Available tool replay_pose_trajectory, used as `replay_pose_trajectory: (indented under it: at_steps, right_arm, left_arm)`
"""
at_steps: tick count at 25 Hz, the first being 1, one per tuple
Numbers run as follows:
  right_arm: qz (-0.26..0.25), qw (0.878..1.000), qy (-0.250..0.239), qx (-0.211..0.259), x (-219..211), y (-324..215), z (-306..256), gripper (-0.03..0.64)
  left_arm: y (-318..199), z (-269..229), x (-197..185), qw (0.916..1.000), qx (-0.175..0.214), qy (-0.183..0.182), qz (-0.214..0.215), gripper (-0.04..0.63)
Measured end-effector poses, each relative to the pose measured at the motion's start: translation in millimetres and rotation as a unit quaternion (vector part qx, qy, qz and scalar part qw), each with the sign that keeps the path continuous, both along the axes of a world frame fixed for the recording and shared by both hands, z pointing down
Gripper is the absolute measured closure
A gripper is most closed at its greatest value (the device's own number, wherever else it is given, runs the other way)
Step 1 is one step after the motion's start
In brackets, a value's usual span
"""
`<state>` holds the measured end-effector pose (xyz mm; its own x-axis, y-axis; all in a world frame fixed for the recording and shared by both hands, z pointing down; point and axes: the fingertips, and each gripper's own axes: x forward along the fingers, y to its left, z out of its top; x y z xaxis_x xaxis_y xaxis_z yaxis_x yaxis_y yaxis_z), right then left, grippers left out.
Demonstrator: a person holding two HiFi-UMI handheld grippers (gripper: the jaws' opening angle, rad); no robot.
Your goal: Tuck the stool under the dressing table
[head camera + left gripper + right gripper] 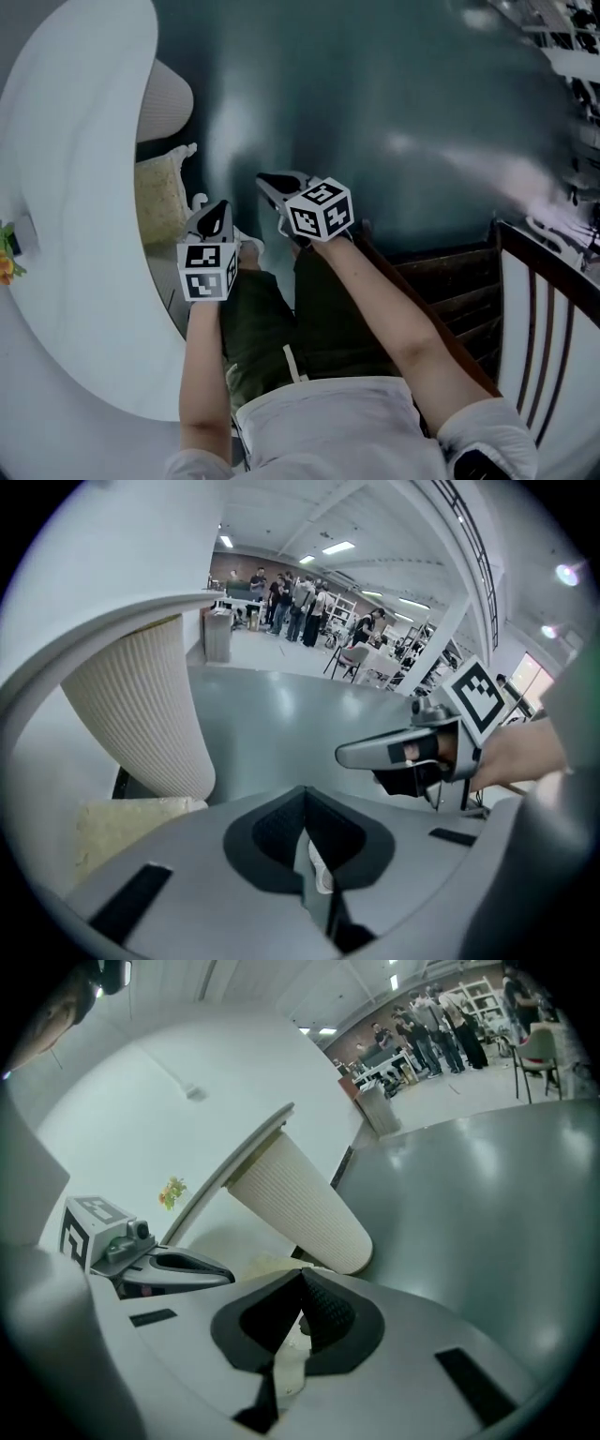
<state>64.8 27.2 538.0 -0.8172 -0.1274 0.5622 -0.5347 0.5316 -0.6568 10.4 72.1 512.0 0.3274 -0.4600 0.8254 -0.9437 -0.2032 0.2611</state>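
The white dressing table (pixel 75 187) curves down the left of the head view, on a ribbed white cone leg (pixel 141 705) that also shows in the right gripper view (pixel 305 1208). The stool's cream cushion (pixel 161 202) lies mostly beneath the tabletop, beside that leg; the same cushion (pixel 127 825) appears low in the left gripper view. My left gripper (pixel 220 210) is shut and empty, raised just right of the stool. My right gripper (pixel 266 180) is shut and empty too, beside it over the floor. Each gripper shows its own jaws pressed together with nothing in them.
A dark wooden chair (pixel 530 300) stands at the right, close to the person's right arm. Orange flowers (pixel 7 261) sit on the tabletop's left edge. Glossy grey floor (pixel 394 103) stretches ahead. Several people (pixel 291 597) stand far off in the hall.
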Motion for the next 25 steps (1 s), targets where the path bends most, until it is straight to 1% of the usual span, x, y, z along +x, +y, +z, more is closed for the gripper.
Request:
replay_pose_trajectory:
  at_steps: [3,8,12,16,20,25]
  right_arm:
    - [0.004,1.0,0.007,0.023,14.5,-4.5,-30.0,0.609]
    - [0.019,0.998,0.009,0.059,41.1,-15.2,-86.1,0.609]
    - [0.028,0.996,0.007,0.083,54.8,-18.0,-130.4,0.609]
    - [0.034,0.994,0.0,0.108,68.0,-16.4,-179.9,0.609]
    - [0.042,0.99,-0.012,0.132,78.4,-23.5,-232.8,0.609]
    - [0.056,0.984,-0.023,0.167,91.8,-26.1,-285.5,0.609]
  left_arm:
    - [-4.3,-23.8,11.6,0.9997,0.016,0.014,0.014,0.594]
    - [-18.7,-76.9,26.3,0.9978,0.054,0.016,0.035,0.594]
    - [-31.1,-125.8,24.7,0.9944,0.097,0.033,0.026,0.594]
    - [-38.4,-168.3,21.1,0.9917,0.123,0.028,0.027,0.594]
    - [-56.4,-217.9,21.2,0.9865,0.157,0.029,0.033,0.594]
    - [-62.0,-268.2,28.0,0.9792,0.196,0.028,0.045,0.594]
